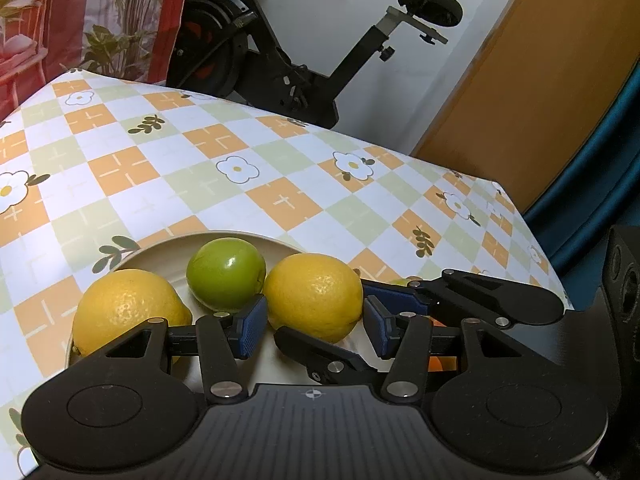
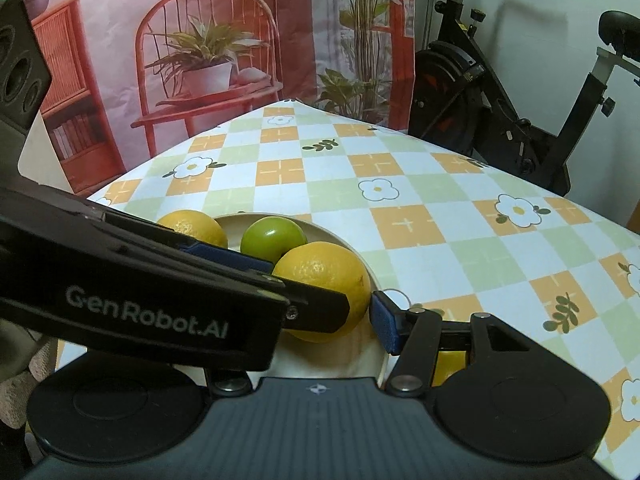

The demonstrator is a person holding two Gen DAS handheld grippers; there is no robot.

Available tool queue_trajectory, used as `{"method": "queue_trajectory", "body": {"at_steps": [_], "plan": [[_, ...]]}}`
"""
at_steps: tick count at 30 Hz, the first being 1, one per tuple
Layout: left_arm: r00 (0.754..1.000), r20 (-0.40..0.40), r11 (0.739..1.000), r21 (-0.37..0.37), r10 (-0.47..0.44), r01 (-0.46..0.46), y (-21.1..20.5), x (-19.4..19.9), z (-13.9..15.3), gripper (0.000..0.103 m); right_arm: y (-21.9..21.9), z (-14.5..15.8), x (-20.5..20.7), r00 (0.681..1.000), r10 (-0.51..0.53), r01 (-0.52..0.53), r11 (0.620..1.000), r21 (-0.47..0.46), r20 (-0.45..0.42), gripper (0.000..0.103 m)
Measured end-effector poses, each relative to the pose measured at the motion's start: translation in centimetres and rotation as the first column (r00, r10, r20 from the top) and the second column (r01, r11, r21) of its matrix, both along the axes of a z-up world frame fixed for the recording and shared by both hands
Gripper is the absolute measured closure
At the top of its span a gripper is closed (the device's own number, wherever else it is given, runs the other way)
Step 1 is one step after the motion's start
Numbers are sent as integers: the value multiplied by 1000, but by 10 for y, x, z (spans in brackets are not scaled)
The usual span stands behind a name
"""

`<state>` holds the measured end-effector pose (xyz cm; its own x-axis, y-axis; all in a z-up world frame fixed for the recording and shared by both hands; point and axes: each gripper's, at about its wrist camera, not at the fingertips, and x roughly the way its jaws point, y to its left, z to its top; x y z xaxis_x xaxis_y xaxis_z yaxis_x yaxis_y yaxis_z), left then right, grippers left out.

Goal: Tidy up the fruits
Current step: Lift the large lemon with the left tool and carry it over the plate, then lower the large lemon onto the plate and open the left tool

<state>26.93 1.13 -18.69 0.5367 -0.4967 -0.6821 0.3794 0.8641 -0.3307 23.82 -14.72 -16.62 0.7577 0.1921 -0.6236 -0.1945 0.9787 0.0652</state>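
Left wrist view first: your left gripper (image 1: 316,322) hangs low over the plate (image 1: 256,238), and its blue pads (image 1: 251,330) stand wide apart on the two sides of the right lemon (image 1: 314,296). The pads do not press the fruit, as far as you can see; a small gap shows on each side, so this gripper holds nothing. Behind it lie a green fruit (image 1: 226,272) and a second lemon (image 1: 128,312), which sits at the left rim of the plate. The right gripper's fingers (image 1: 404,302) come in from the right, very near the same lemon. A small piece of something orange (image 1: 440,360) shows under the linkage; you cannot tell what it is.

Right wrist view: your right gripper (image 2: 332,320) is also wide open around the same lemon (image 2: 324,280), with one pad (image 2: 384,326) just beside its right side. The left gripper's body (image 2: 152,296) crosses the picture and hides the other pad. The green fruit (image 2: 274,238) and the far lemon (image 2: 194,228) rest in the plate (image 2: 360,258). A yellow thing (image 2: 450,364) shows low beside the plate.

My judgement: the step is the placing or taking of this lemon on the plate. Both tools crowd one fruit, so please pull one away before you close or lift the other, or they may knock together.
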Motion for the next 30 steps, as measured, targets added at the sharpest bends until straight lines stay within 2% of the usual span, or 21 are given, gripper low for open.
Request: {"method": "queue_trajectory", "body": {"at_steps": [13,30], "plan": [[999,20,999,29,28,-28,-8,-6,5,49,-6,12,-21,1000,-18,18,999,-26,0,45],[994,113,1000,28,-7,3,-34,-43,41,47,-47,29,-82,994,-93,92,996,13,58,45]]}}
